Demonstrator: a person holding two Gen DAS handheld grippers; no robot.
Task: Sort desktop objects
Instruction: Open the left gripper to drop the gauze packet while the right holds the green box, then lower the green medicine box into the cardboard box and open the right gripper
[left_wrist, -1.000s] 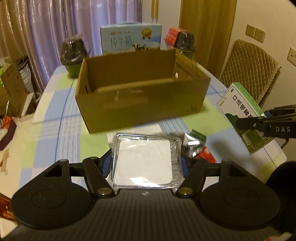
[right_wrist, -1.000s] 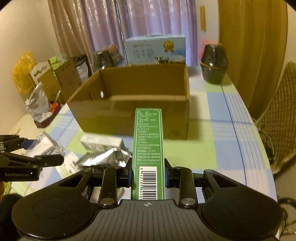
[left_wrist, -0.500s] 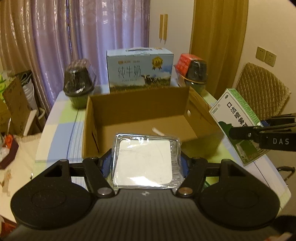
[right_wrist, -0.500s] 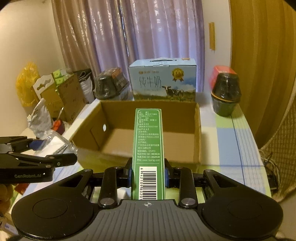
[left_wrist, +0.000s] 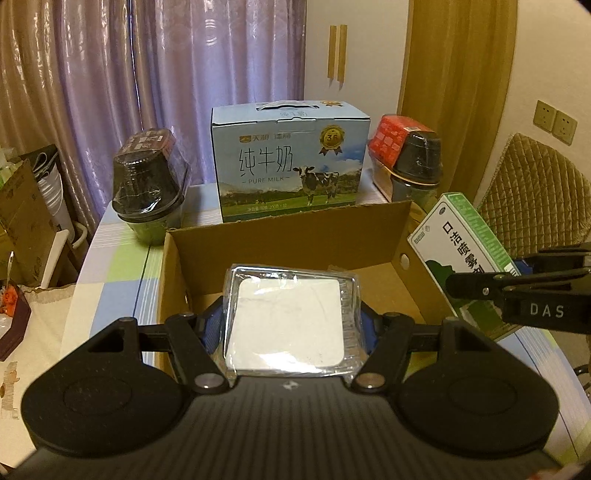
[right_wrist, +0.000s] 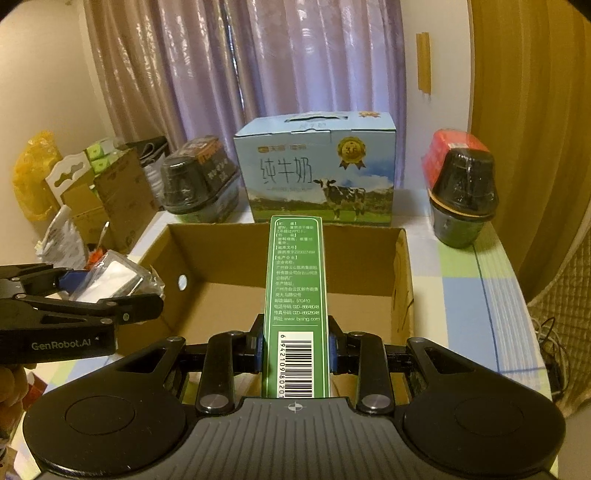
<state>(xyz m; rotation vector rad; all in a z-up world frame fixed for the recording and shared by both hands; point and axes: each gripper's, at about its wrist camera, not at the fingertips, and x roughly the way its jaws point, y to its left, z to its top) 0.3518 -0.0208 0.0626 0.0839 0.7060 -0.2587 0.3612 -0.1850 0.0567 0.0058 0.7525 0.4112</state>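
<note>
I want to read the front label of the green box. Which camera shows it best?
The left wrist view: the green box turns its white printed front toward that camera, held by the right gripper. The right wrist view shows only its narrow green side with small print and barcode.

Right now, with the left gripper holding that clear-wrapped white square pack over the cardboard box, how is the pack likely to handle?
The clear-wrapped pack looks flat and fairly stiff: it juts forward from the left gripper without sagging. Its glossy, crinkled wrap is probably slippery, so it could slide in the grip. It seems light, and should drop flat into the cardboard box rather than roll.
</note>
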